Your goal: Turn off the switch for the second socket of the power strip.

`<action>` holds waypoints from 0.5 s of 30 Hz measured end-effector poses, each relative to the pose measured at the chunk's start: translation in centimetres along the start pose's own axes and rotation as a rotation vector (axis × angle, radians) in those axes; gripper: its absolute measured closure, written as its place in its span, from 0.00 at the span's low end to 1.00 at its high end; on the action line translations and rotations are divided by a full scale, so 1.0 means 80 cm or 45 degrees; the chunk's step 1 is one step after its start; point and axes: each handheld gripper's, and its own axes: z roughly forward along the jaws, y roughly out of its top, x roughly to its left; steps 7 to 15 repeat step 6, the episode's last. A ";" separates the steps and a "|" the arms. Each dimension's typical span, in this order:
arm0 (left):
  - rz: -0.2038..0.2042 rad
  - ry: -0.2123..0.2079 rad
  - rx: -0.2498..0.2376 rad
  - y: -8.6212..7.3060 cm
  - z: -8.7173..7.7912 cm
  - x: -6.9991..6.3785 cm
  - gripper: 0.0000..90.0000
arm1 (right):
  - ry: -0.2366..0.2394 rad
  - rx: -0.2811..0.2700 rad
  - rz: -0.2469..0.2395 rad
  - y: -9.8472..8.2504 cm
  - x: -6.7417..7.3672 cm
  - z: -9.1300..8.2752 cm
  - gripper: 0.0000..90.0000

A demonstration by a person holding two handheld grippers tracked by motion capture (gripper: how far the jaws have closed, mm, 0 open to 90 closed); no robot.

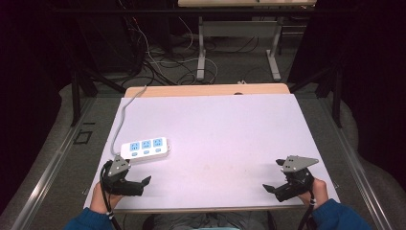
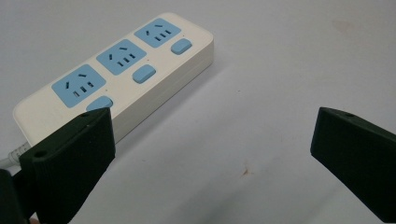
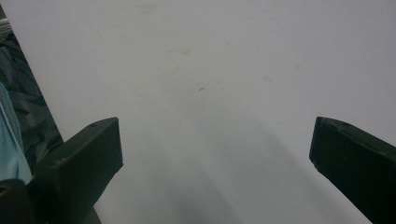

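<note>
Well, the white three-socket power strip with blue faces [image 1: 144, 148] lies near the white worktop's [image 1: 215, 124] left edge, just beyond the left gripper [image 1: 136, 179], jaws wide apart, holding nothing. The right gripper [image 1: 274, 176], equally spread, sits by the near right corner, bare surface between them.

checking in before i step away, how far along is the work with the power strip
Nothing looks done yet. The power strip lies flat on the white table, all three sockets free, its cord running off the far left edge. In hand: the left gripper sits just beside the strip, jaws open, not touching it. The right gripper rests open over bare table near the right edge. Taking hold of the strip and handling it is all still left.
</note>
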 end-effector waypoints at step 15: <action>0.011 -0.007 -0.004 0.002 0.001 -0.002 0.00 | -0.007 -0.001 0.000 -0.001 0.000 0.000 0.02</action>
